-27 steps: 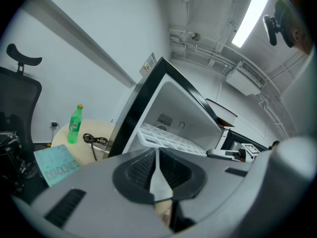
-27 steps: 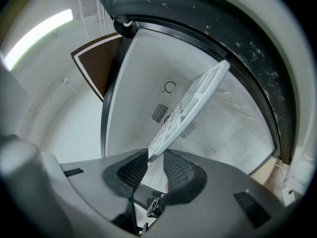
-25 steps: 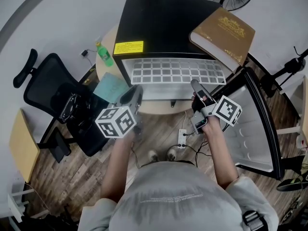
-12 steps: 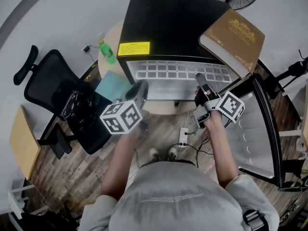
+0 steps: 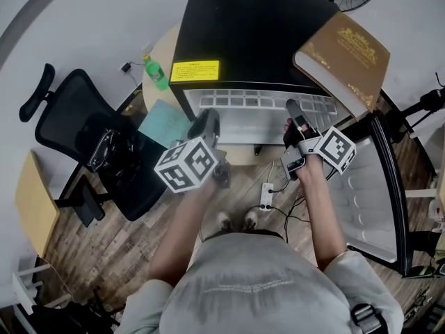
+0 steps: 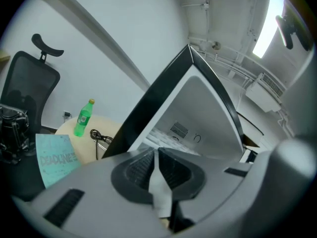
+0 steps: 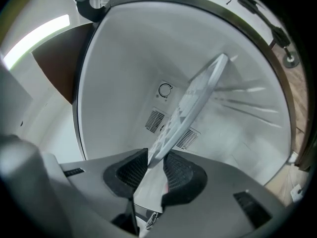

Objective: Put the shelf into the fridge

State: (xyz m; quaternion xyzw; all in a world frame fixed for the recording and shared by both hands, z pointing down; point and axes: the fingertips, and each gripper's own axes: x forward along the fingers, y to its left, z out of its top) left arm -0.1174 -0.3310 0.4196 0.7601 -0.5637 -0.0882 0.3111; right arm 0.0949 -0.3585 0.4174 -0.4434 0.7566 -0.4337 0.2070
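Note:
The white grid shelf [image 5: 264, 110] lies level, most of it inside the open black fridge [image 5: 250, 33], with its front strip still showing. My left gripper [image 5: 208, 120] is shut on the shelf's left front edge; its jaws have just closed a little tighter on that thin white edge [image 6: 159, 187]. My right gripper [image 5: 292, 108] is shut on the right front edge. In the right gripper view the shelf [image 7: 190, 103] runs from between my pads [image 7: 176, 175] into the white fridge interior [image 7: 129, 63], towards the back-wall vents.
A brown book [image 5: 344, 51] lies on the fridge top at the right. The fridge door [image 5: 368, 179] stands open on the right. A green bottle [image 5: 154, 74] and a blue sheet [image 5: 163, 124] sit on the round table at the left, beside a black office chair [image 5: 83, 138].
Both grippers have moved towards the fridge, and the shelf has slid further in, so less of its grid shows outside.

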